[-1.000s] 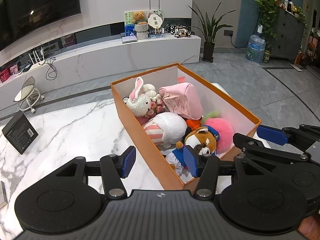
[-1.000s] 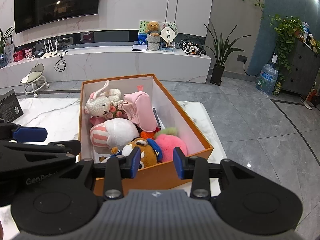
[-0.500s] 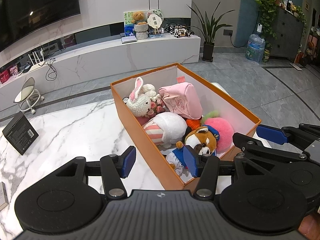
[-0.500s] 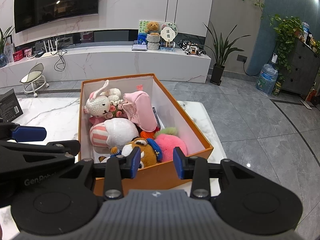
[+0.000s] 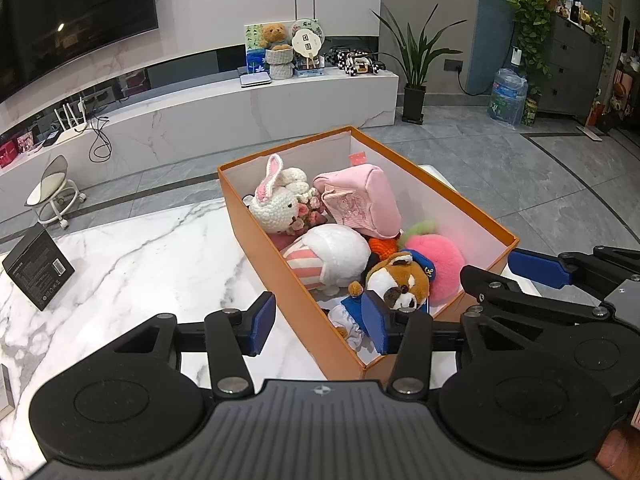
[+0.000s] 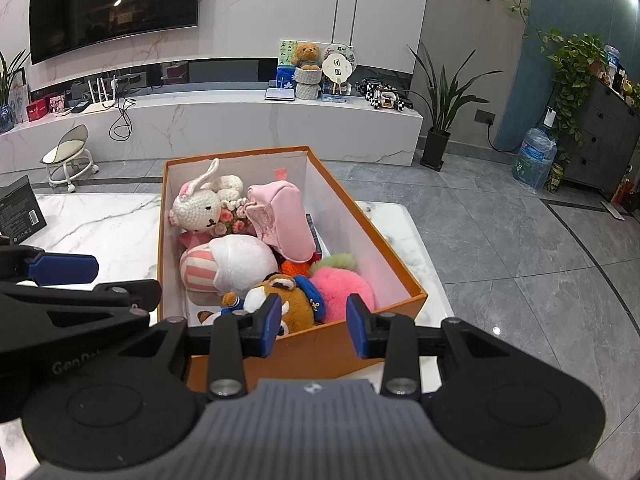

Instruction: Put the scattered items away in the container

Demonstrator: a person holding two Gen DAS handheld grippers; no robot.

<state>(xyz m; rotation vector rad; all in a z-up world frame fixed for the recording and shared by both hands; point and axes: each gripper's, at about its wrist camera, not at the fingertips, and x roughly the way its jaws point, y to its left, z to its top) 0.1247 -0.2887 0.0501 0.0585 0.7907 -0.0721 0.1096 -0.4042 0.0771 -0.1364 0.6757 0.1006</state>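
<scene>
On the white marble table (image 5: 132, 264) stood the orange box (image 5: 280, 280), open-topped, its long axis running away from you, with your two grippers held side by side at its near end. Contents, far end to near: a crocheted white rabbit (image 5: 276, 204) with pink ears, lying against a pink pouch (image 5: 360, 204); a white plush with pink stripes (image 5: 332, 256) at mid-length by the left wall; an orange knitted piece (image 5: 382, 245), mostly hidden; a pink fluffy ball (image 5: 438, 262) with a green tuft by the right wall; a brown-and-white plush in a blue cap (image 5: 402, 280) nearest you. Your left gripper (image 5: 318, 326) sat over the box's near left corner, one blue pad outside the wall and one inside; its jaws had just been closing, yet both pads stood clear of the cardboard and pressed on nothing. Your right gripper (image 6: 312, 328) hovered above the near wall with its jaws parted, empty. A black carton (image 5: 38, 266) stood apart on the table's left side.
</scene>
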